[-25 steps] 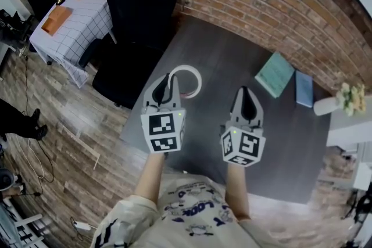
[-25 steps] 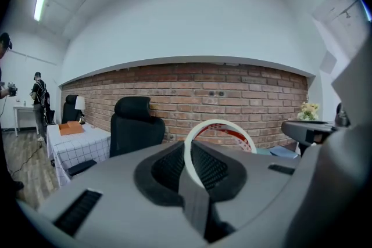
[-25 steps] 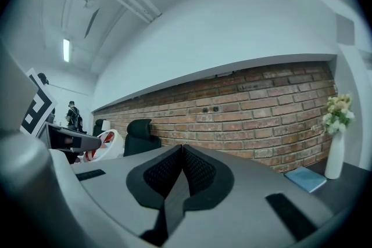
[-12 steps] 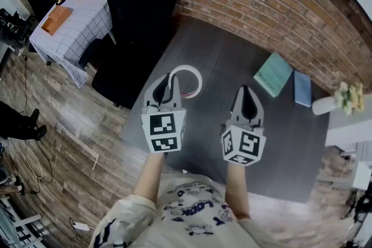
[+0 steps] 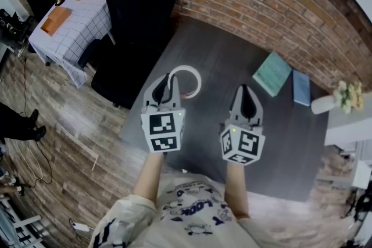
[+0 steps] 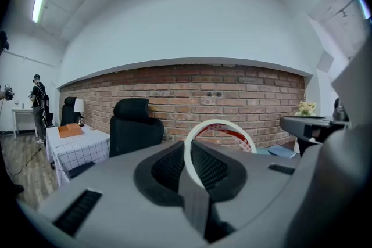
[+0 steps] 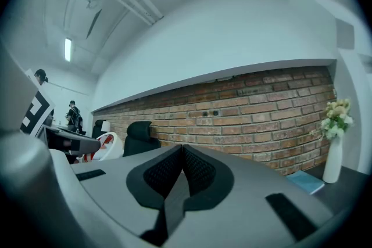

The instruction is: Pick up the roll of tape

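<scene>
The roll of tape (image 5: 185,68) is a white ring with red print inside. It hangs upright over the left part of the dark grey table (image 5: 232,55), and my left gripper (image 5: 169,79) is shut on its rim. In the left gripper view the roll of tape (image 6: 216,123) stands up between the jaws of my left gripper (image 6: 189,151), which pinch its near edge. To the right, my right gripper (image 5: 244,91) is held level beside the left one; its jaws are shut with nothing between them, as the right gripper view of my right gripper (image 7: 182,151) confirms.
On the table's far right lie a teal book (image 5: 274,74) and a blue book (image 5: 301,88), next to a white vase of flowers (image 5: 325,104). A black office chair (image 5: 136,9) stands at the table's left edge. Beyond it is a small table with a checked cloth (image 5: 75,29). A brick wall runs behind.
</scene>
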Demonstrator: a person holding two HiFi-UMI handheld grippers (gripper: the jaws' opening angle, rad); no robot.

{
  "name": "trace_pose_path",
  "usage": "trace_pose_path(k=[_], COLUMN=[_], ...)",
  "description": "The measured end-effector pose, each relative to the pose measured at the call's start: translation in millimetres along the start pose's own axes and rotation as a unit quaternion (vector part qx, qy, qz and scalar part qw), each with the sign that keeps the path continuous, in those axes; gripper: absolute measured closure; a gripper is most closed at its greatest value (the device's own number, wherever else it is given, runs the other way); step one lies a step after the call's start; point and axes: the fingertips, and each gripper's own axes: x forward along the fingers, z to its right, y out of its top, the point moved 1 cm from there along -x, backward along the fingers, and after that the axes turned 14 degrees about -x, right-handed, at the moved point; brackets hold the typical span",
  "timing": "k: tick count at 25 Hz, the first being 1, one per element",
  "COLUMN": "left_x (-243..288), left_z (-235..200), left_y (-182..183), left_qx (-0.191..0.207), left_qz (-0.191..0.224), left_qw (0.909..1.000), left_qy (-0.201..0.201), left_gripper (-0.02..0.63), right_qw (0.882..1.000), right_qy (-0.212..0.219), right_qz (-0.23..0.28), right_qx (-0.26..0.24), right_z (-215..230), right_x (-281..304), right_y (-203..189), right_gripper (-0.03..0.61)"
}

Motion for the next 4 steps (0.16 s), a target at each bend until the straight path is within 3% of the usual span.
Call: trace_pose_path(k=[4], left_x=[-0.6], left_z=[-0.7], left_y=[0.8], left_qx=[-0.001], left_qz=[-0.001], left_qw=[1.0000], left_qy=[0.001], left_gripper=[0.574], right_qw=[1.000], right_qy=[0.000], right_qz=[-0.001], right_qx=[-0.001], right_z=[0.0], right_x=[-0.5], right_y=[1.4], right_gripper=[0.575])
